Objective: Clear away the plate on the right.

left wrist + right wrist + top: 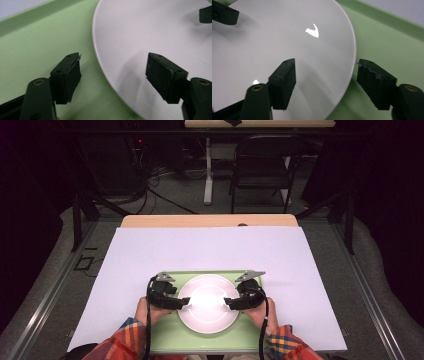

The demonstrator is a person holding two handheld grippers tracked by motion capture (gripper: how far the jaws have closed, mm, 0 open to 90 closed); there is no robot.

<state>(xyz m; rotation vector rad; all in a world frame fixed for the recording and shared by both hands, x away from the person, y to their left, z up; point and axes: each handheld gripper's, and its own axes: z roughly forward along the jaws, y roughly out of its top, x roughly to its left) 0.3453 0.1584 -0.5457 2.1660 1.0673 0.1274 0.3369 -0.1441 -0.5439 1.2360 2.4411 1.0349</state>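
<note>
1. A white plate [208, 304] lies in the middle of a green tray [172, 336], which sits at the near edge of the white-covered bench [210, 247].
2. The left claw [184, 303] stands open at the plate's left rim, one jaw over the plate, the other over the tray.
3. The right claw [231, 303] stands open at the plate's right rim, astride it in the same way.
4. Neither claw grips the plate.
5. A black folding chair [262, 160] stands on the floor well beyond the plate.
</note>
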